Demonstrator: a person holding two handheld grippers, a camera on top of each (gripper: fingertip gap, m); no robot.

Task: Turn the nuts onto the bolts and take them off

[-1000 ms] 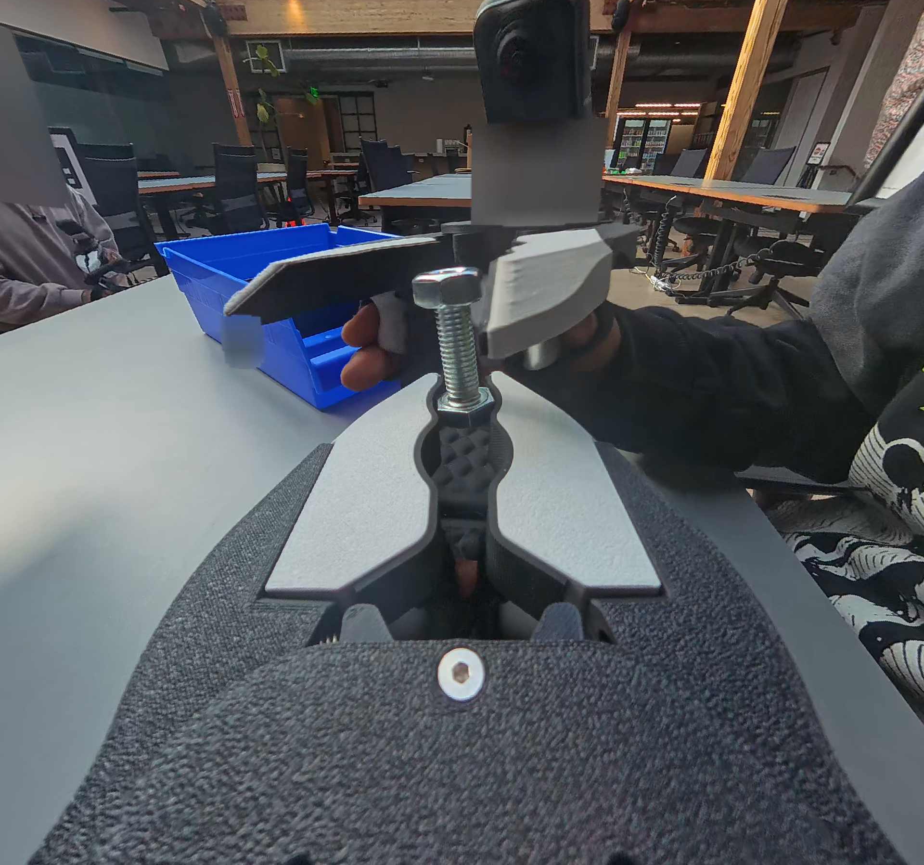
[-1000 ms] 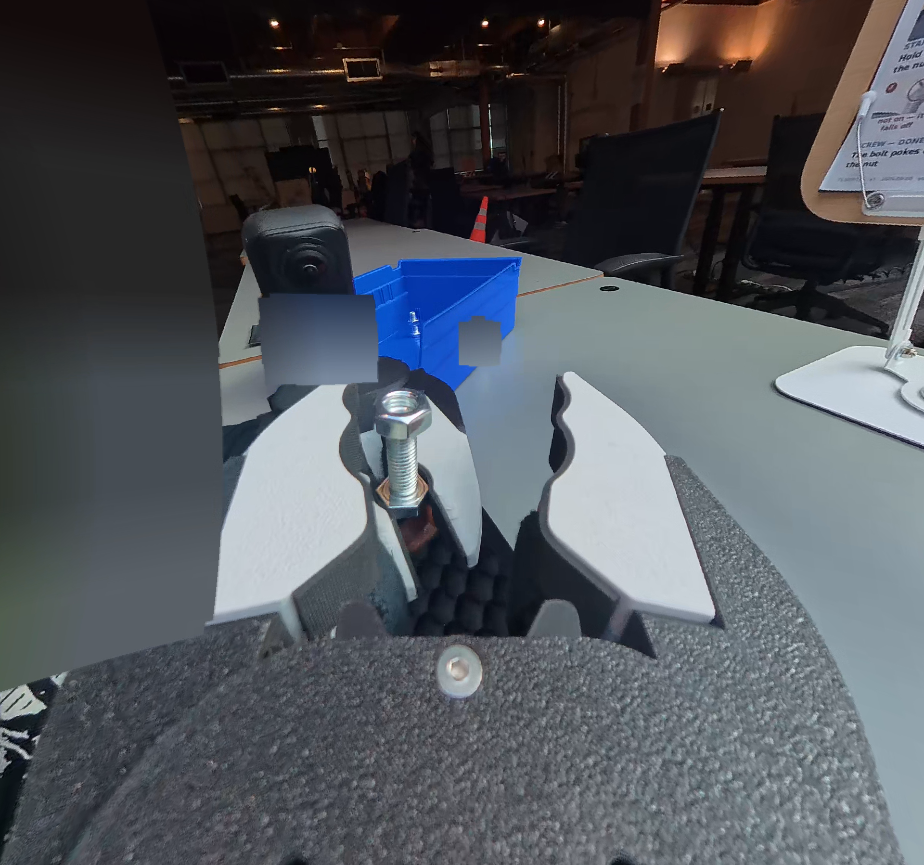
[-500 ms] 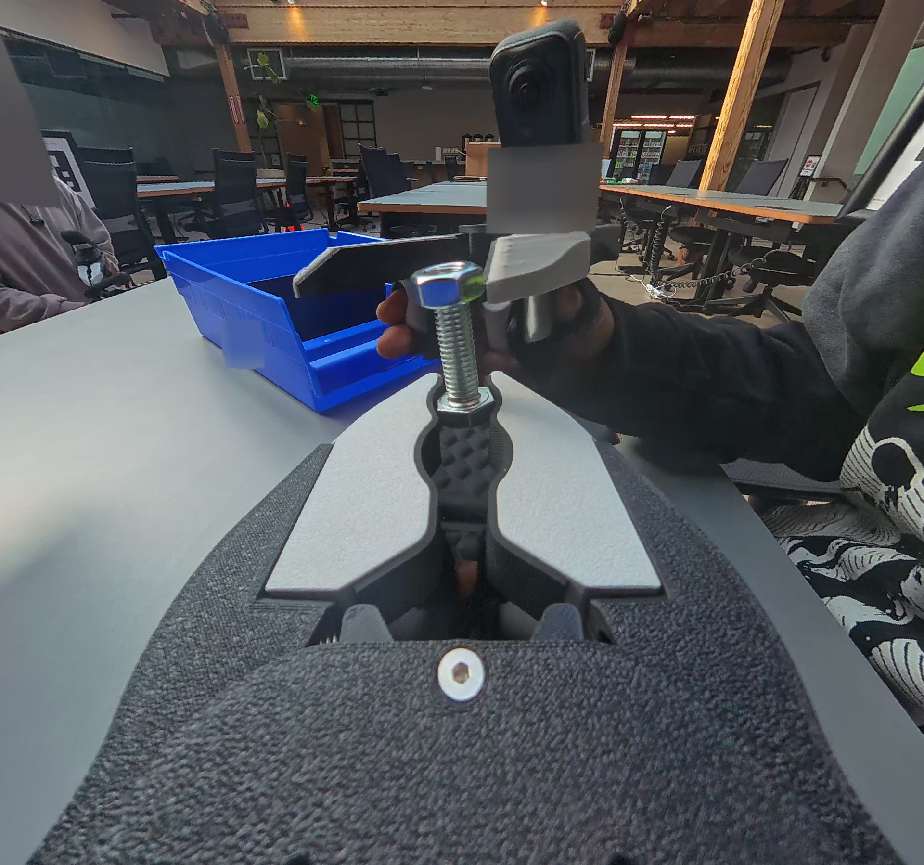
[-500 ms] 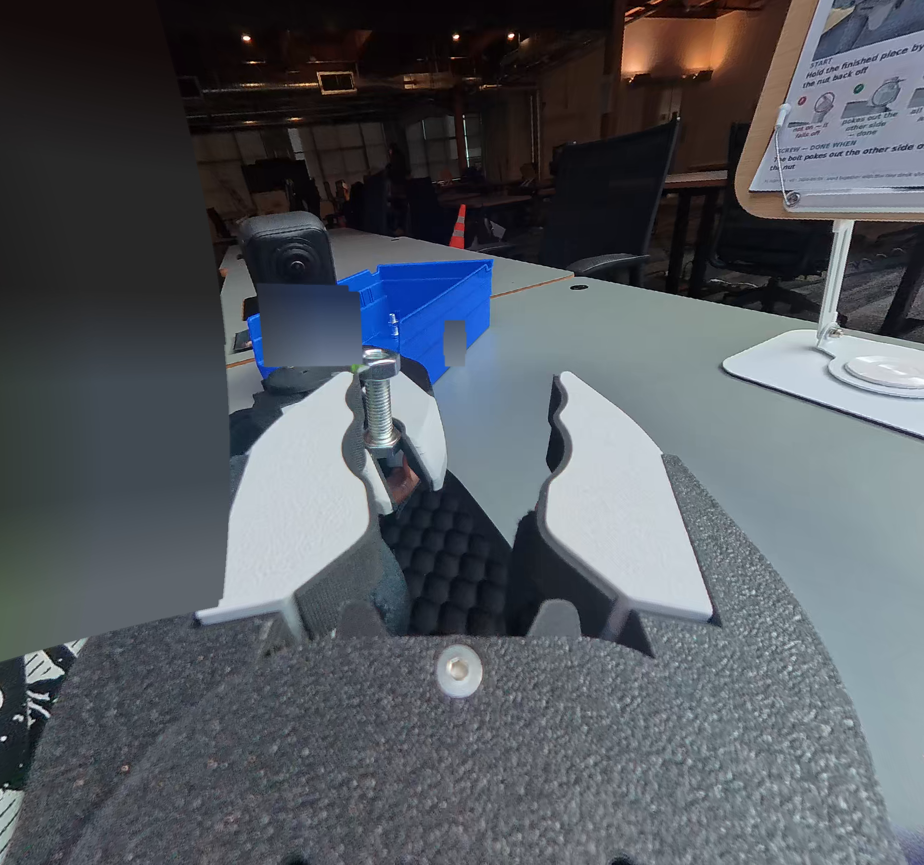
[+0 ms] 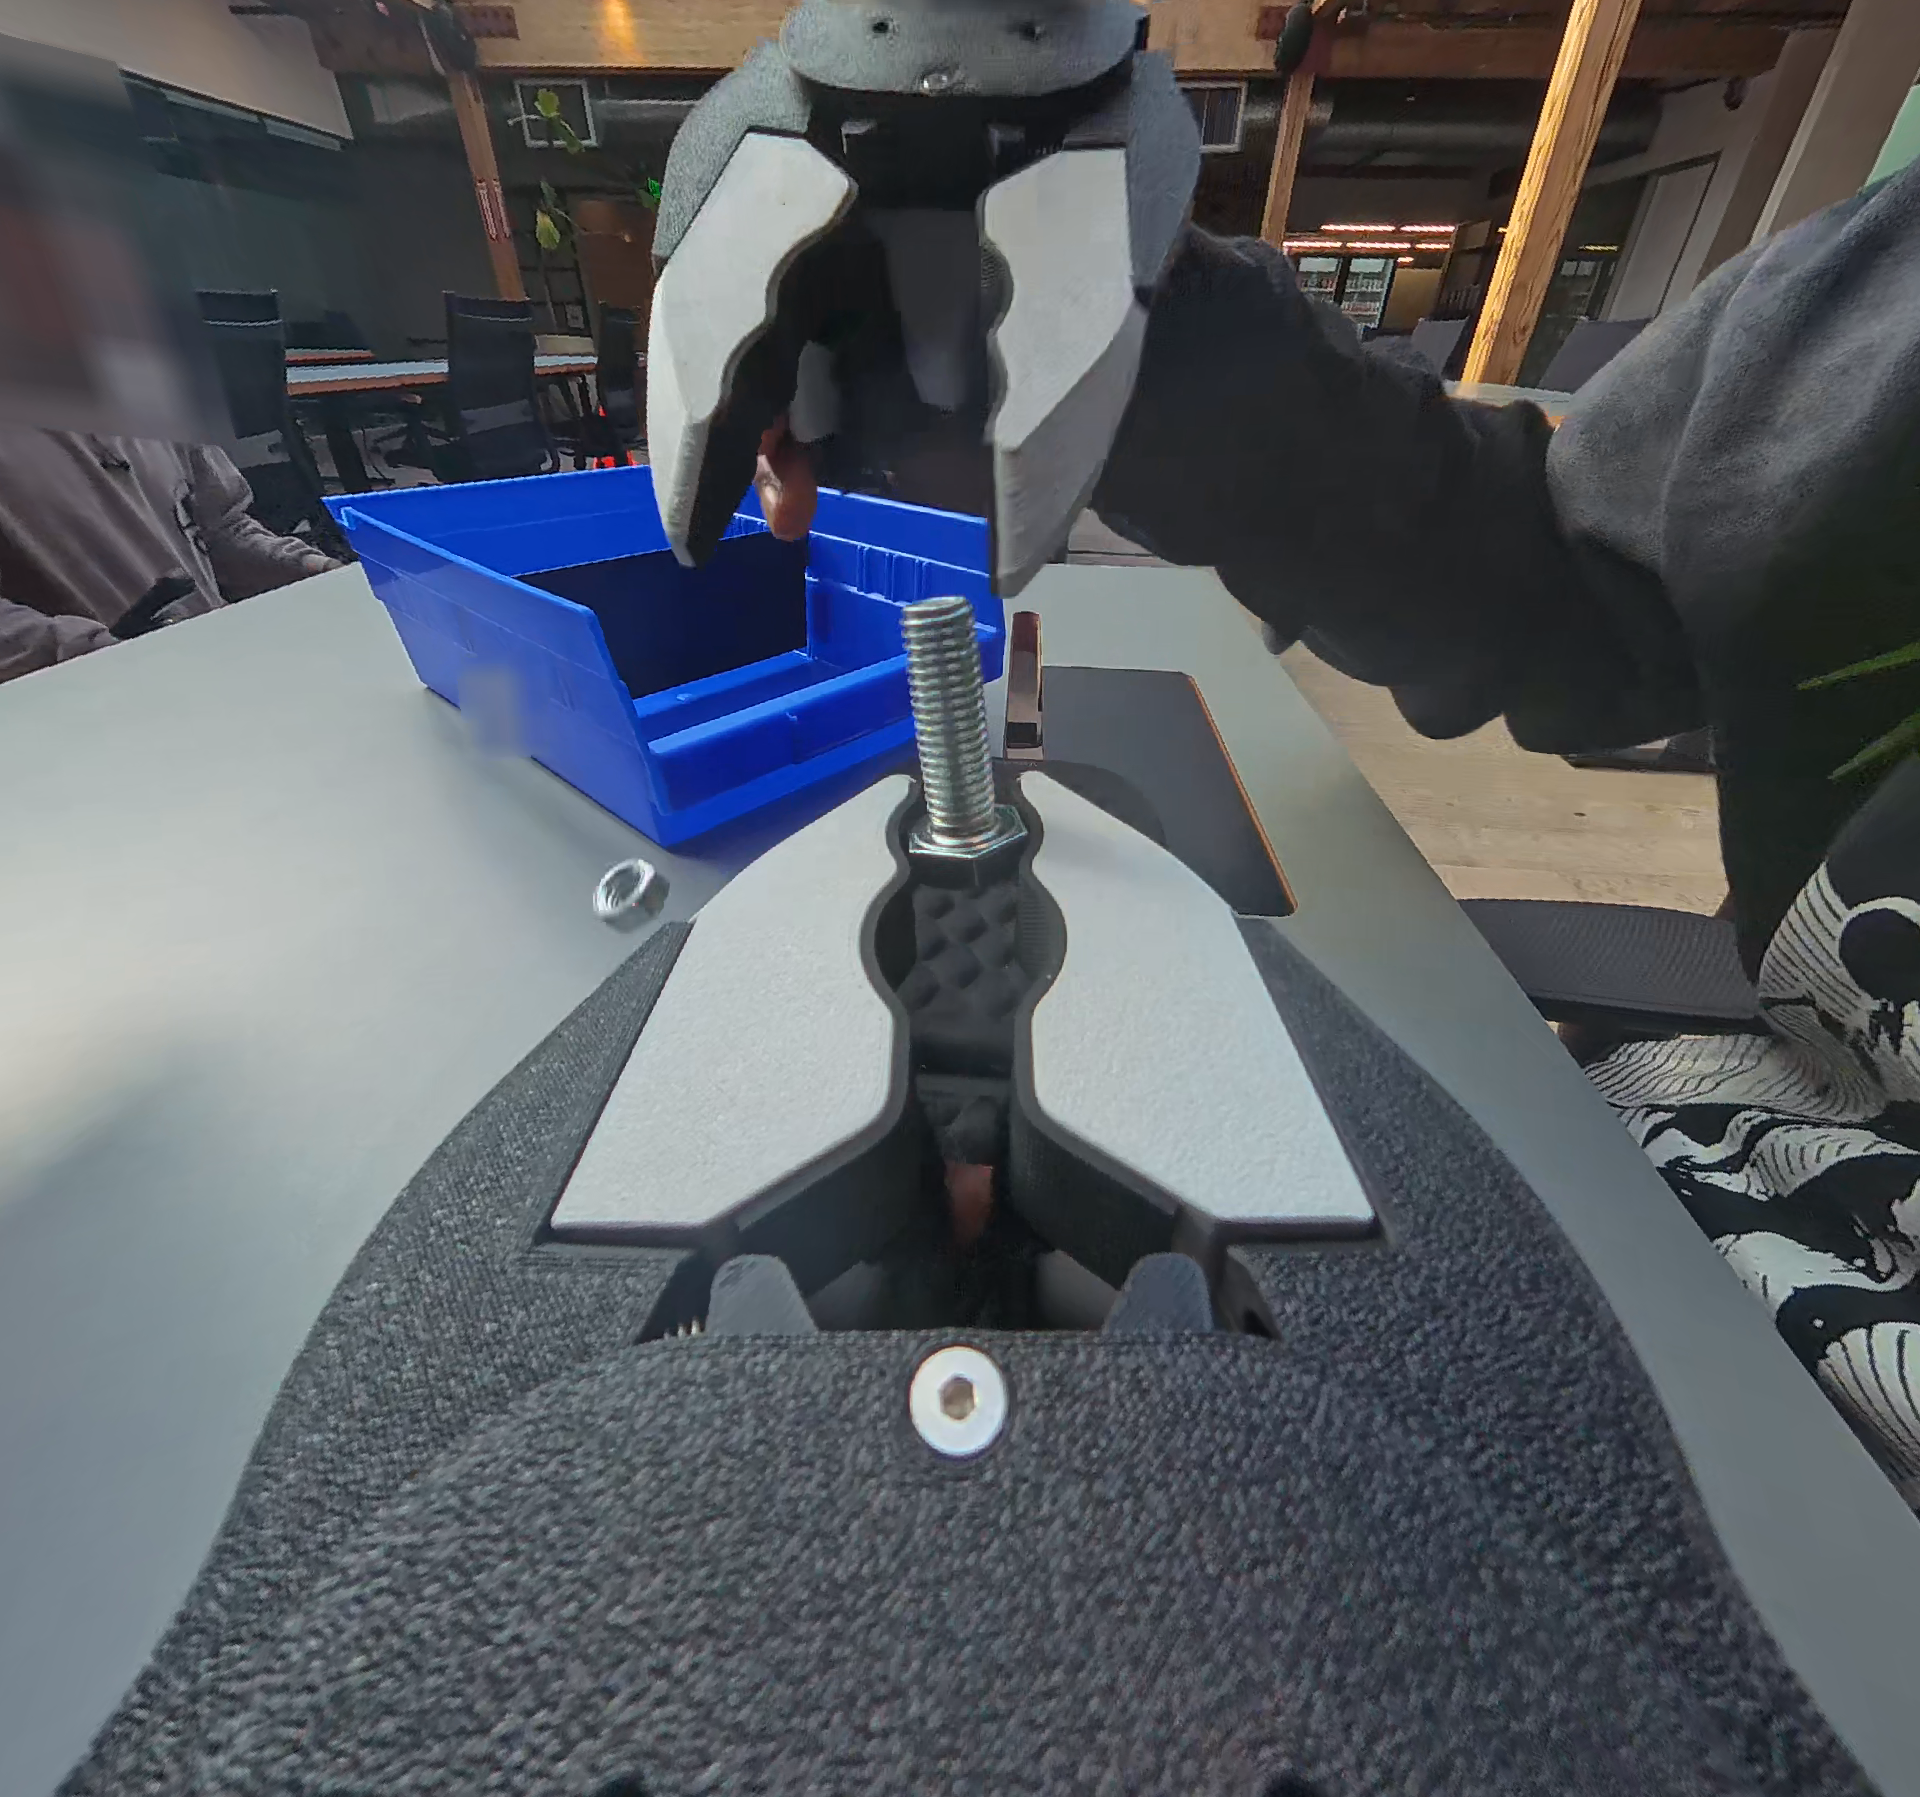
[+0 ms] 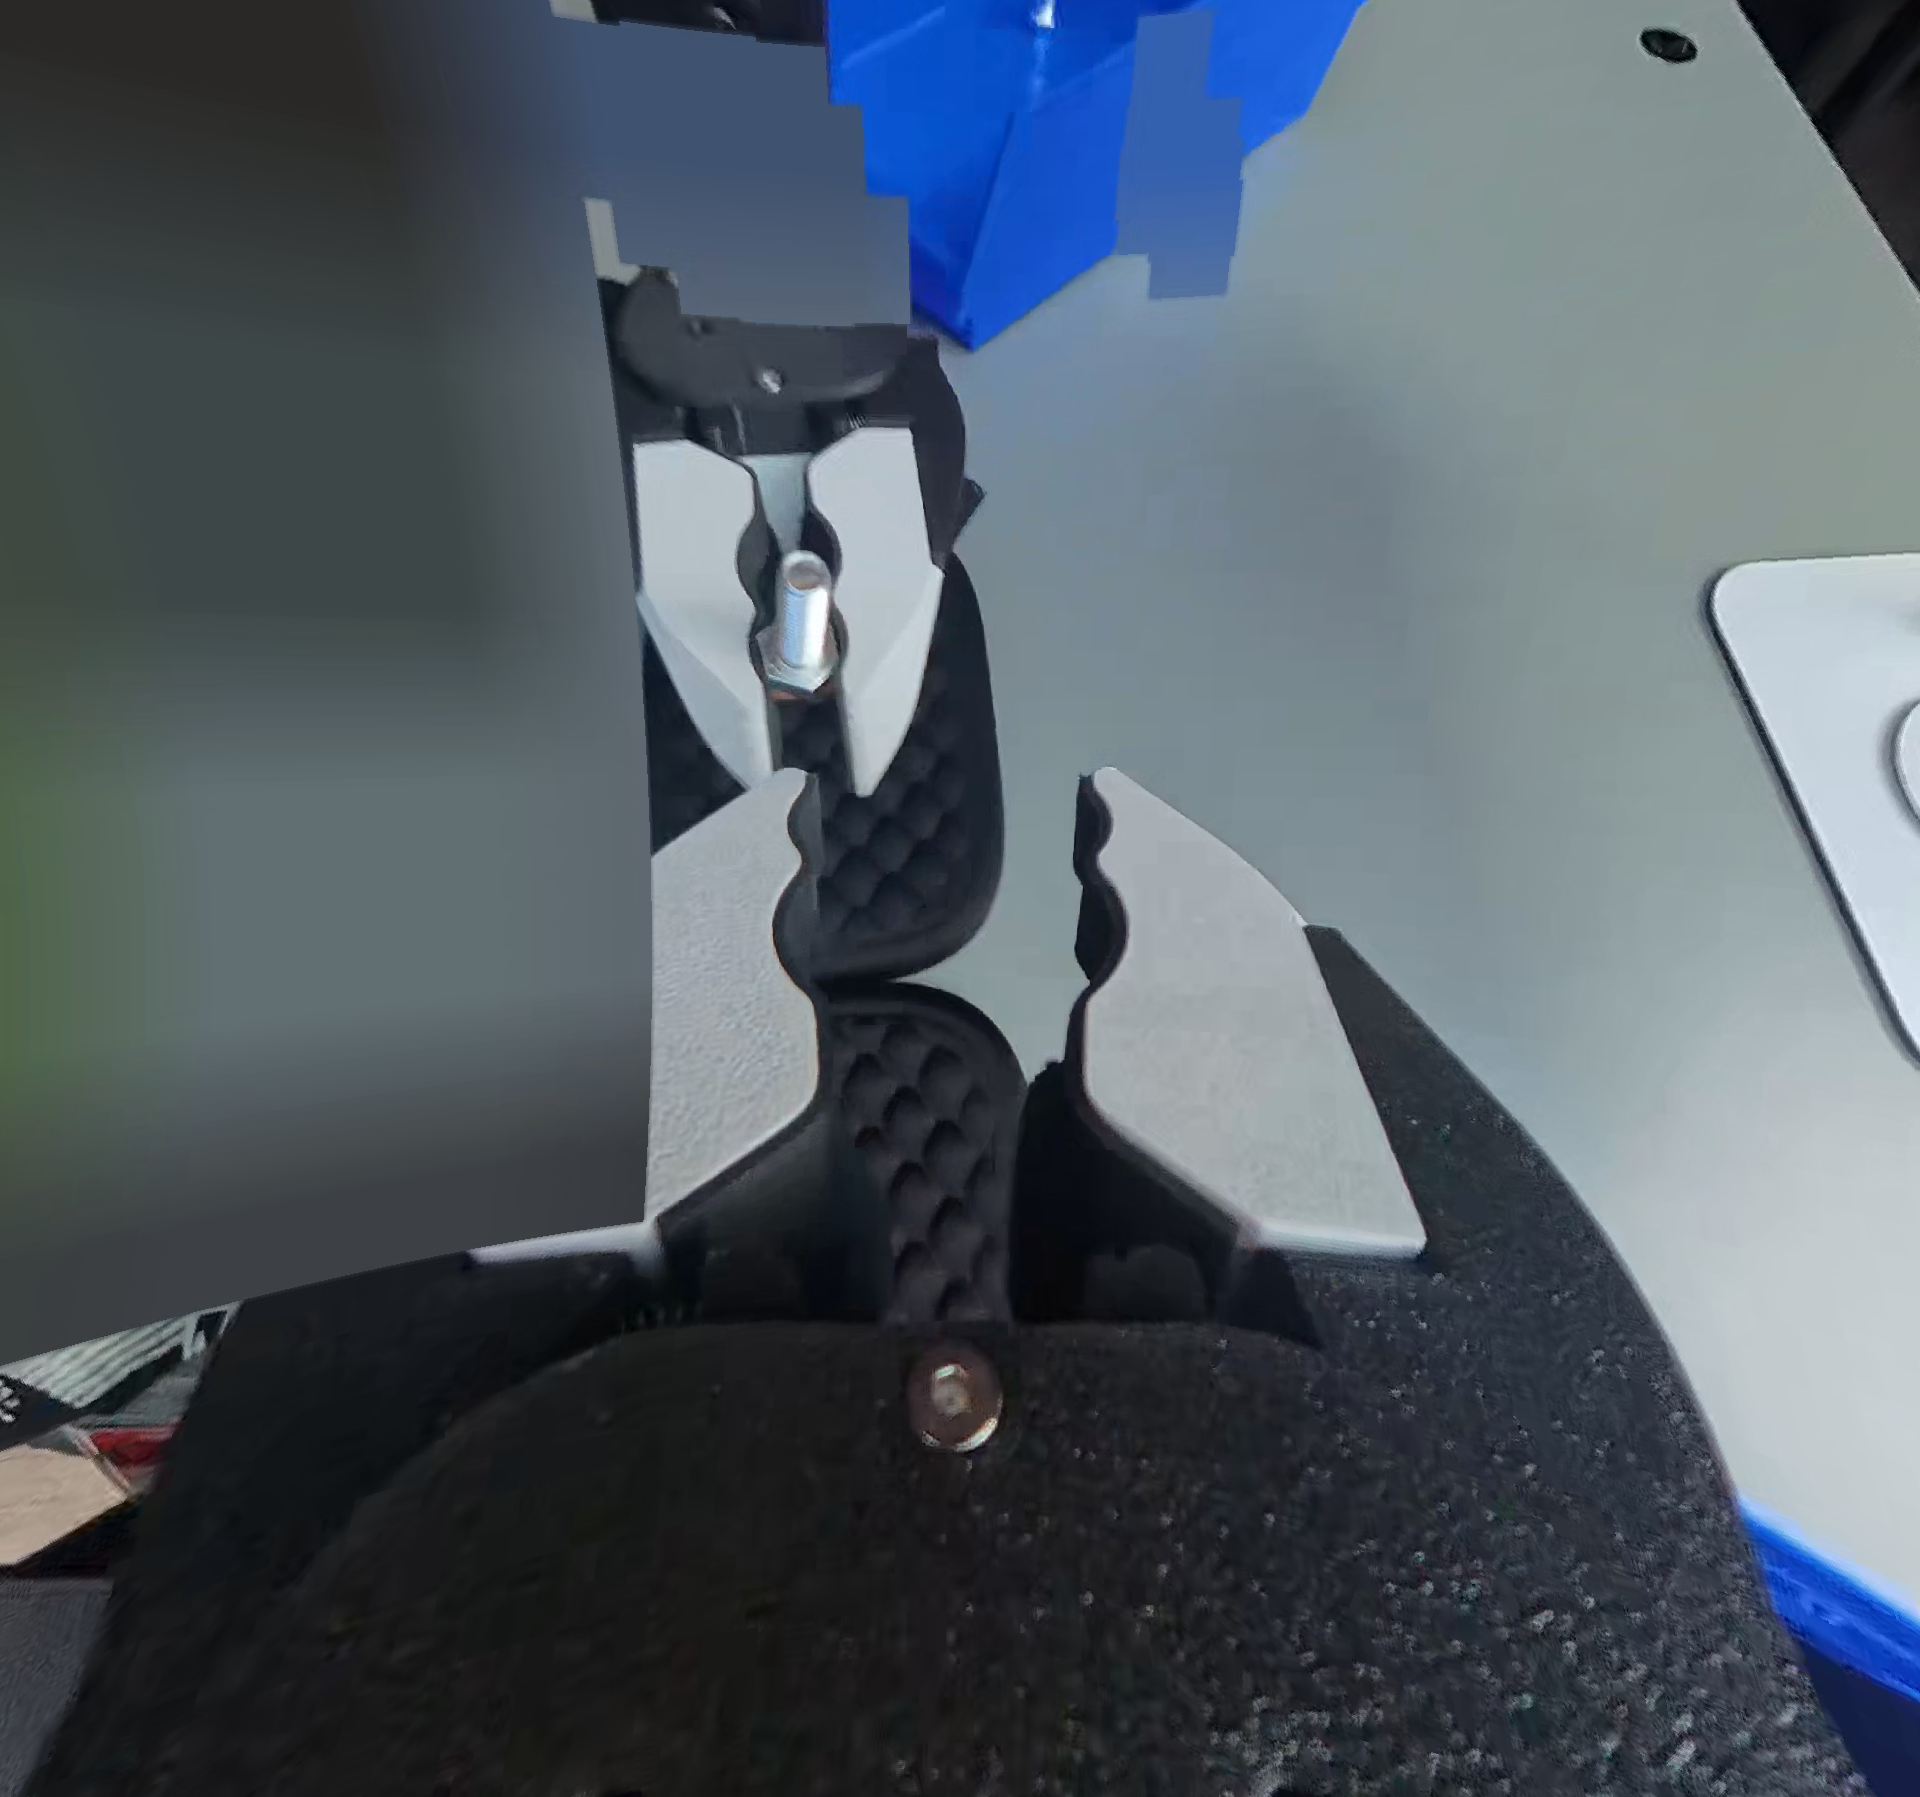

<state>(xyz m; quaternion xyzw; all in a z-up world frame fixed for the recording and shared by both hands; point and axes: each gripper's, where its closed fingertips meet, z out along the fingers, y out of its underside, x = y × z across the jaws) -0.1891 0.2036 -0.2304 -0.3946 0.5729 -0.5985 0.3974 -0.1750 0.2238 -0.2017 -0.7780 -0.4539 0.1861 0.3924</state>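
Observation:
My left gripper (image 5: 961,791) is shut on the hex head of a silver bolt (image 5: 948,708). The bolt's threaded shaft stands upright and bare. A loose silver nut (image 5: 629,893) lies on the grey table (image 5: 260,864), left of my left fingers. My right gripper (image 5: 857,568) hangs above the bolt, fingers pointing down, open and empty. In the right wrist view my right gripper (image 6: 945,781) is open, looking down on the left gripper (image 6: 816,771) and the bolt (image 6: 802,609) it holds.
A blue bin (image 5: 623,625) stands on the table behind the bolt; it also shows in the right wrist view (image 6: 1091,85). A white stand base (image 6: 1818,760) lies at the right. A dark panel (image 5: 1195,791) sits in the table's right side. A seated person's sleeve (image 5: 104,521) is far left. The grippers' ends are close to 4 centimetres from one another.
The hex piece at the top of the bolt is gone and a nut now lies on the table. My right gripper has swung from beside the bolt to above it, pointing down.

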